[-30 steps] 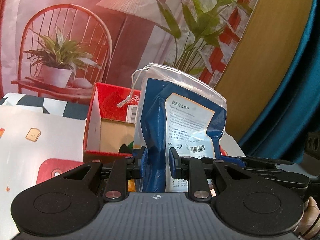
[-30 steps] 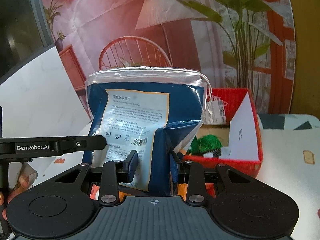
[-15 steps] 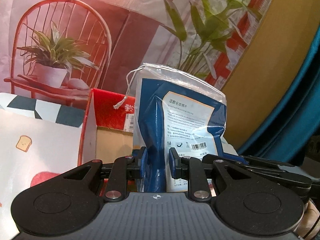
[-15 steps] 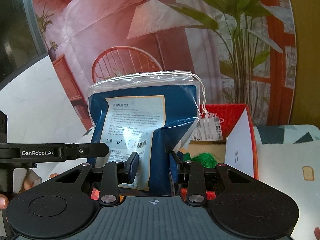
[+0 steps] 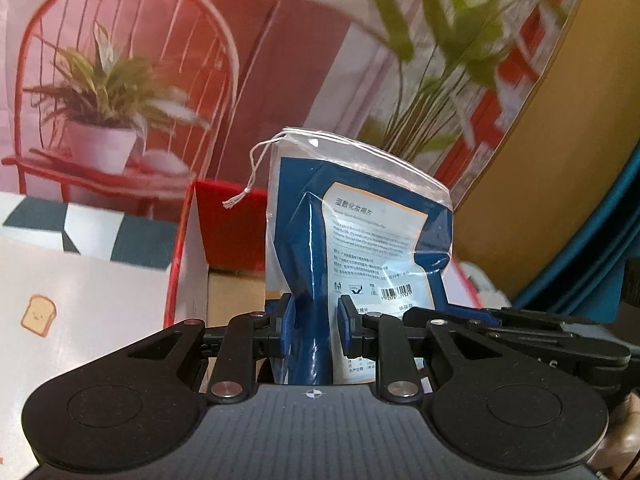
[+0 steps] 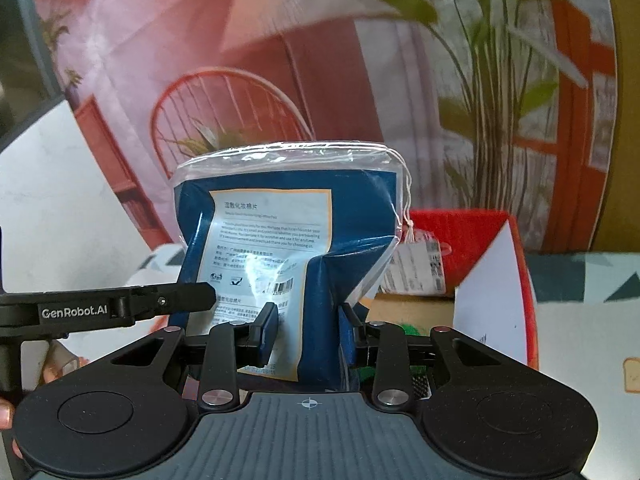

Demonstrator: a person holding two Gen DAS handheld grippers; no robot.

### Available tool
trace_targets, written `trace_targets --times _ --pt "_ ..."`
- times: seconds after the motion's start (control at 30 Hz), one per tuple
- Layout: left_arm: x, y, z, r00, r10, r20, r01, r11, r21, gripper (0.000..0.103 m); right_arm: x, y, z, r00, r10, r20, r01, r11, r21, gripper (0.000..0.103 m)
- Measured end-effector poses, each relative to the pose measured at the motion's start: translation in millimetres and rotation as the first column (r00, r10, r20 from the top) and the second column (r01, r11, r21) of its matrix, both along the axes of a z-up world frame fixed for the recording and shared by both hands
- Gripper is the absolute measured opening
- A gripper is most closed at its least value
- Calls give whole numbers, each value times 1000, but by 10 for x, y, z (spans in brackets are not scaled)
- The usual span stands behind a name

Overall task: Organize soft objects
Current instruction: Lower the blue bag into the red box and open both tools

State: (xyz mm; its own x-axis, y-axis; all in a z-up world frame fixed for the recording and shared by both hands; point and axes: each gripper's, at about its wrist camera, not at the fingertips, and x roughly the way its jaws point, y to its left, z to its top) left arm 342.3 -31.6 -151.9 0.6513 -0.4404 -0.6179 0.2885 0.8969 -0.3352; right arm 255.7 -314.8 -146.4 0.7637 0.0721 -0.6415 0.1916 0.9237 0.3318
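A blue pouch point(image 5: 360, 240) in a clear drawstring bag stands upright, held off the worktop point(image 5: 80, 300) by both tongs at once. Its white label panel, edged in orange, carries a heading in Chinese characters, several lines of small print too fine to read, three small symbols and a barcode. A white drawstring point(image 5: 248, 176) hangs loose from the bag's upper corner.

The left tongs point(image 5: 316, 330) are drawn in narrow, their blue pads pinching a vertical fold at the pouch's lower edge. The right tongs point(image 6: 308, 334) stand a little wider, also closed on the lower part of the pouch, one finger across the label and one at its side edge. In the right wrist view the other tool's finger, marked "GenRobot.AI", reaches the pouch from the left, with part of a hand point(image 6: 56, 364) below it.

Just behind the pouch is a red cardboard box point(image 6: 520, 280) with white flaps, open at the top; a white tag point(image 6: 416, 264) with a barcode hangs over it, and something green point(image 6: 412, 330) lies inside. The worktop is covered with a white sheet printed with a toast cartoon point(image 5: 38, 316) and a dark-and-white geometric band. The backdrop point(image 5: 280, 60) shows a printed red chair, potted plants and a lamp; a tan panel point(image 5: 540, 200) and teal curtain point(image 5: 600, 240) stand beyond.
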Motion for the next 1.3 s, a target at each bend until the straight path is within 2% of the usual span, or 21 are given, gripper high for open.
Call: trace_targets --times 0.27,0.43,0.53,0.63,0.7,0.8,0.93,1.0,1.2,1.3 --pt "197 -142 -322 995 -27 -94 35 995 91 24 144 -154 -509 990 -33 -137 47 994 100 31" --pt "184 -123 -363 997 -22 -80 33 989 143 29 193 -131 -661 983 -39 -181 64 989 134 31" --pt "159 -85 -326 998 -15 -60 23 989 143 38 219 -75 -699 979 -43 -197 66 992 110 32" --pt "92 -77 -261 999 -17 -41 23 989 145 38 208 -47 -686 979 -61 -195 77 994 73 36" --pt "29 -82 -214 1000 -18 -25 21 987 158 39 172 -58 -656 979 -79 -190 87 996 35 50" --pt "-96 -61 -130 1000 -24 8 22 985 169 41 87 -6 -565 983 -96 -156 89 995 -49 61" --pt "-282 -13 -22 998 -28 60 17 984 180 46 -89 40 -427 990 -100 -99 90 991 -95 73" --pt "-390 12 25 996 -28 84 12 983 185 51 -189 82 -360 993 -94 -68 85 990 -116 86" --pt "-714 99 71 992 -18 126 -8 980 199 58 -488 229 -176 998 -62 10 62 983 -170 102" --pt "-863 145 49 992 -10 129 -16 980 200 58 -649 281 -114 997 -60 49 68 981 -182 103"
